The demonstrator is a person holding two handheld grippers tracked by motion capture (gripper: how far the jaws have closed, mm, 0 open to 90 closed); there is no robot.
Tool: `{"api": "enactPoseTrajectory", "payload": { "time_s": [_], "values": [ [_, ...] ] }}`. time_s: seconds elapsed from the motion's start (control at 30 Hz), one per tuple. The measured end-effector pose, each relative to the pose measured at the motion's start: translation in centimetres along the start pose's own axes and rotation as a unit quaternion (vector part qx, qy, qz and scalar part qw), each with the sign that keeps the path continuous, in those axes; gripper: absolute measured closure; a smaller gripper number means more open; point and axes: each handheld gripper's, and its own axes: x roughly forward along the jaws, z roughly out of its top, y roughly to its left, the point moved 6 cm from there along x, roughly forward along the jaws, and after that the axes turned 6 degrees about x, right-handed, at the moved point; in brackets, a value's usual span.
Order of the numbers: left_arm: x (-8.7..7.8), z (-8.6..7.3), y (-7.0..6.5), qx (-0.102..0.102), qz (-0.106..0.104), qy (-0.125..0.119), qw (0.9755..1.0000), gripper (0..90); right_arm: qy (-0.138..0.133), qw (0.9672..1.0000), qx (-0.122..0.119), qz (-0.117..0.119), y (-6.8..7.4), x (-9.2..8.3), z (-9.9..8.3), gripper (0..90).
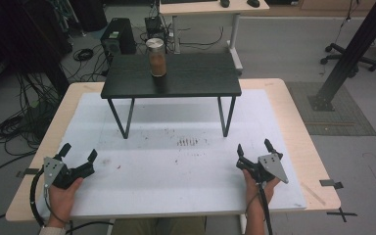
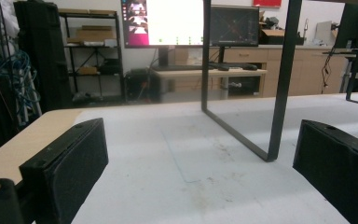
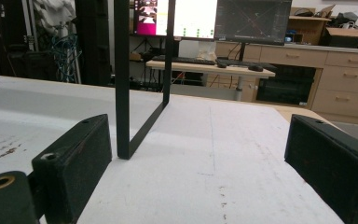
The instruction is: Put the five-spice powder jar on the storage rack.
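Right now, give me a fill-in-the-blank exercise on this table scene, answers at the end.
1. The jar stands on top of the small black ____.
2. The jaws of the left gripper and of the right gripper are both ____.
3. The jar's lid is ____ in colour.
4. The white mat under the grippers shows reddish-brown ____.

Missing words: table; open; silver; stains

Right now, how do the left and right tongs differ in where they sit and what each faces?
The left tongs rest near the table's left edge; the right tongs near its right edge. The left tongs' camera faces the left leg frame of the small black table; the right tongs' camera faces the right leg frame. Both are open, empty, and far from the jar.
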Motion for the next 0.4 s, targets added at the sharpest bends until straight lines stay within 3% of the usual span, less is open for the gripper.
{"api": "enactPoseTrajectory", "payload": {
  "time_s": [0.4],
  "values": [
    [0.0, 0.0, -0.01, 0.0, 0.0, 0.0, 1.0, 2.5, -0.001, 1.0, 0.0, 0.0, 0.01, -0.01, 0.01, 7.4]
  ]
}}
